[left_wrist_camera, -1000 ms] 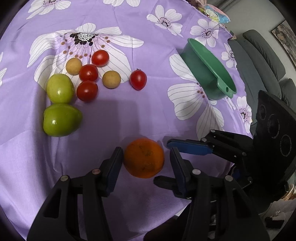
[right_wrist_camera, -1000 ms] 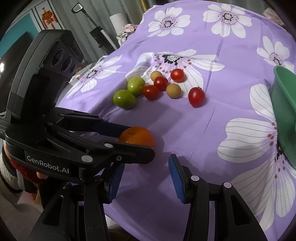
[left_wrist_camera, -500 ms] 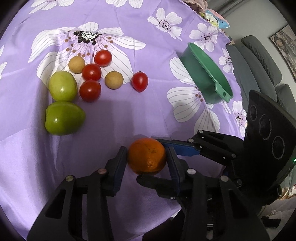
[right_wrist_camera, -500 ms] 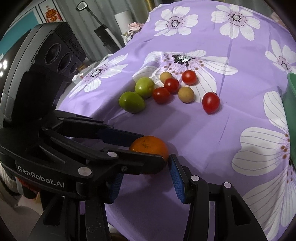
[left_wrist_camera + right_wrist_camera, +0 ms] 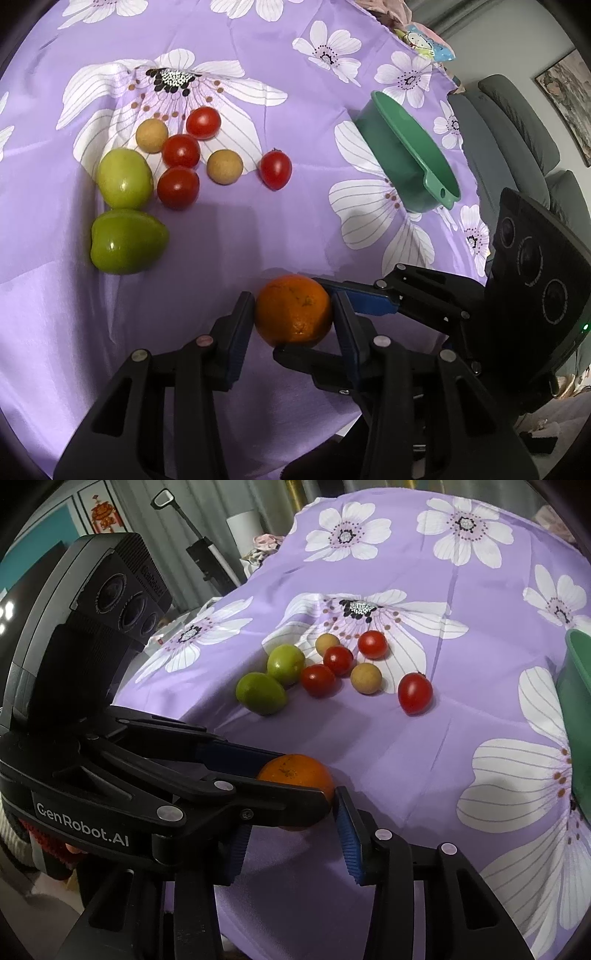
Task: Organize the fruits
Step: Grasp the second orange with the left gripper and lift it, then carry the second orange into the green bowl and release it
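My left gripper [image 5: 293, 314] is shut on an orange [image 5: 293, 309], lifted just off the purple flowered cloth; the orange also shows in the right wrist view [image 5: 297, 773]. My right gripper [image 5: 290, 845] is open and empty, its fingers right beside the left gripper and the orange. Farther on the cloth lie two green fruits [image 5: 125, 240], several red tomatoes [image 5: 178, 187] and two small tan round fruits [image 5: 224, 167]. A green bowl with a handle [image 5: 410, 162] sits at the right.
The table edge drops off close to the grippers. A grey sofa [image 5: 517, 140] stands beyond the table's right side. Black stands and a white roll [image 5: 240, 528] are behind the table in the right wrist view.
My left gripper closed on the orange and lifted it slightly. My right gripper moved closer to the orange and stayed open.
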